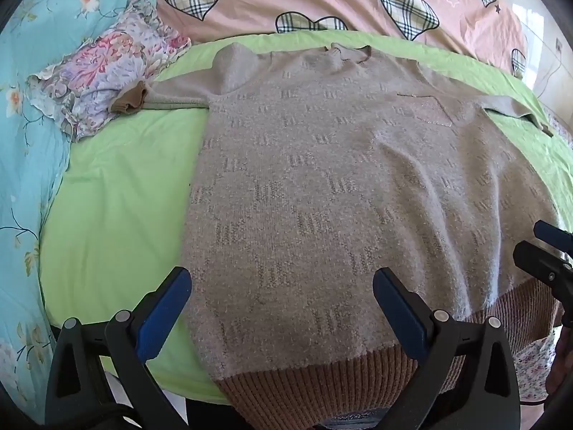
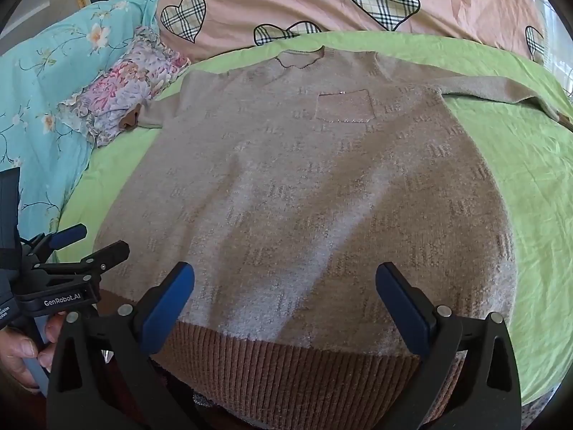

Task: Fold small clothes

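Sweater (image 1: 322, 186) is fuzzy matt knit, its hem (image 1: 322, 383) coarser brown ribbing. Green sheet (image 1: 118, 200) is smooth, lightly wrinkled cloth. Left hand-held gripper (image 1: 283, 308) is matt black plastic with blue pads (image 1: 163, 317).

green sheet (image 1: 107, 197), pink heart-print quilt (image 1: 304, 0), floral pillow (image 1: 107, 68)

- A beige knit sweater (image 2: 304, 193) lies spread flat, front up, on a green sheet (image 2: 530, 165) over the bed.
- Its brown ribbed hem (image 2: 286, 369) is nearest; the chest pocket (image 2: 343, 109) sits below the neckline.
- The right gripper (image 2: 284, 304) hovers over the hem, jaws wide apart, holding nothing.
- The left gripper (image 2: 89, 242) is at the left edge beside the sweater, jaws parted.
- A floral cloth (image 2: 121, 89) lies by the left sleeve; a pink heart-print quilt (image 2: 286, 0) lies beyond.
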